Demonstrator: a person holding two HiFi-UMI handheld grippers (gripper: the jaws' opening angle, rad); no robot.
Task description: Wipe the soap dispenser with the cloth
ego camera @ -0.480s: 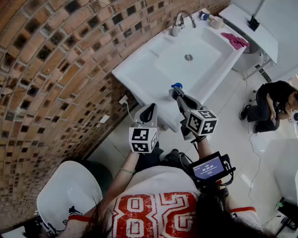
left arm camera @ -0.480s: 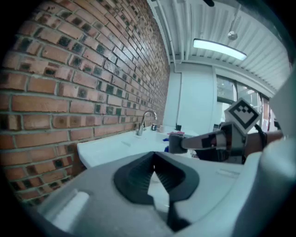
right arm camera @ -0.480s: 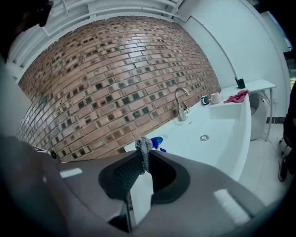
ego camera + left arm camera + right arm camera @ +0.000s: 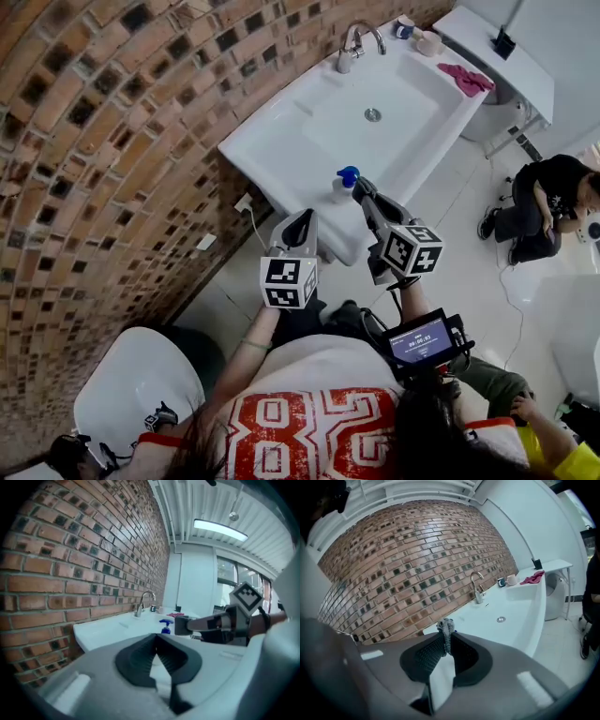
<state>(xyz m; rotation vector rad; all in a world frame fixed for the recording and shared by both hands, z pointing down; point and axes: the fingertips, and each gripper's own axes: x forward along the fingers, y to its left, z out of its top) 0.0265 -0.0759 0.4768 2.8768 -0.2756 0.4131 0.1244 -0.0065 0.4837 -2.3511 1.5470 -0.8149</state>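
The soap dispenser (image 4: 343,184), a small bottle with a blue pump, stands on the near corner of the white sink (image 4: 281,131). My right gripper (image 4: 363,190) sits just to its right, tips almost against it, shut on a grey cloth (image 4: 446,632) whose bunched end pokes out past the jaws. In the right gripper view the cloth hides the dispenser. My left gripper (image 4: 302,218) hangs below the sink's front edge, shut with nothing in it. Its own view shows the dispenser (image 4: 164,626) ahead, with the right gripper (image 4: 183,624) beside it.
A brick wall (image 4: 112,141) curves along the left. At the sink's far end are a faucet (image 4: 354,42), small cups (image 4: 417,36) and a pink cloth (image 4: 466,79). A person (image 4: 544,202) crouches on the floor at right. A wall socket (image 4: 247,202) sits under the sink.
The right gripper's tip has drawn slightly to the right of the dispenser, so the bottle shows more fully. A yellow sleeve and hand have come in at the bottom right.
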